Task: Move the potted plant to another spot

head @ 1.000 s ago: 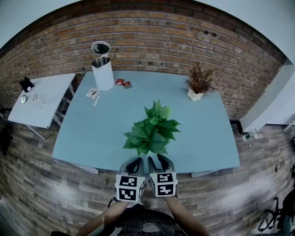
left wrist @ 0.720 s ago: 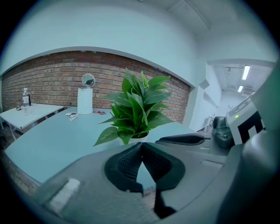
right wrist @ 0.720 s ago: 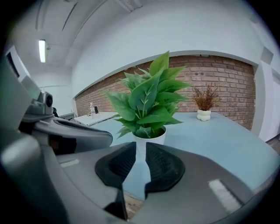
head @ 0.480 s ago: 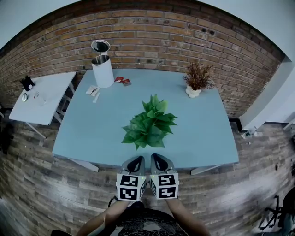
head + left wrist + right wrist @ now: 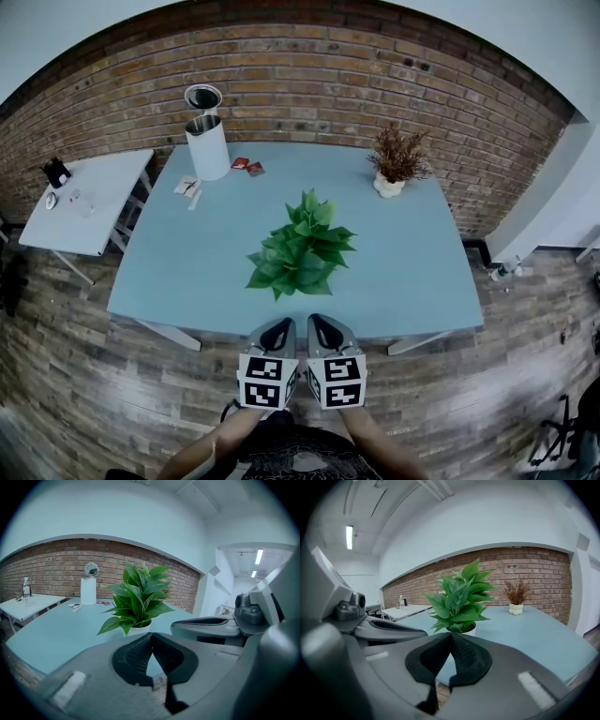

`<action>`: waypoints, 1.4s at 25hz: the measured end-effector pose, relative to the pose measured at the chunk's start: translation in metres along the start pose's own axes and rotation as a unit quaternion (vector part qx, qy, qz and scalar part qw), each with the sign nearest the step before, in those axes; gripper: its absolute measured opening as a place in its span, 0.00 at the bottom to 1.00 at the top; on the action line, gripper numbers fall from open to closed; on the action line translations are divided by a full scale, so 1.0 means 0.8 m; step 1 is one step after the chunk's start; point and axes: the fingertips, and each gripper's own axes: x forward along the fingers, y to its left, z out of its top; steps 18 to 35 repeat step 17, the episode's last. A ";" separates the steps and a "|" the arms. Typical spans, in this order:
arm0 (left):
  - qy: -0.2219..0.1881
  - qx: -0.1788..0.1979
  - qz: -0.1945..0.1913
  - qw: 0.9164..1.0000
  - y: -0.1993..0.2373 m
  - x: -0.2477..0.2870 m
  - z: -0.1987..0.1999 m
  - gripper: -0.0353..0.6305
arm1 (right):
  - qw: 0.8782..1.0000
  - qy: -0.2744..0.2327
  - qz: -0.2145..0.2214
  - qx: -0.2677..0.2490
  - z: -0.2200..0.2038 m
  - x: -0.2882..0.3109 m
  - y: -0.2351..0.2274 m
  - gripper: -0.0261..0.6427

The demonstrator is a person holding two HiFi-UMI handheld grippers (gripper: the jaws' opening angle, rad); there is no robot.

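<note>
The green potted plant [image 5: 300, 246] stands in its white pot near the middle of the blue table [image 5: 187, 272], with nothing holding it. Both grippers hover side by side off the table's near edge, short of the plant. My left gripper [image 5: 278, 325] is shut and empty; in its own view the jaws meet [image 5: 151, 638] with the plant [image 5: 138, 597] just beyond them. My right gripper [image 5: 321, 323] is also shut on nothing; its tips [image 5: 451, 637] close together below the plant [image 5: 461, 597].
A dried brown plant in a white pot [image 5: 397, 164] sits at the far right of the table. A white cylinder with a round mirror [image 5: 208, 141] and small packets [image 5: 247, 167] are at the far left. A white side table [image 5: 84, 202] stands left of the main table.
Both grippers have drawn back from the plant toward the table's near edge; a gap now shows between them and the leaves. The plant stays standing on the table.
</note>
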 end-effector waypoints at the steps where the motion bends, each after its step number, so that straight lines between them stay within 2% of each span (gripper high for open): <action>1: 0.000 0.000 0.000 1.000 -0.001 -0.001 0.000 0.05 | 1.000 -0.001 0.000 0.001 0.000 -0.001 0.000 0.05; 35: 0.003 -0.010 0.001 1.000 -0.008 -0.018 -0.008 0.05 | 1.000 -0.002 0.014 0.011 -0.001 -0.012 0.014 0.05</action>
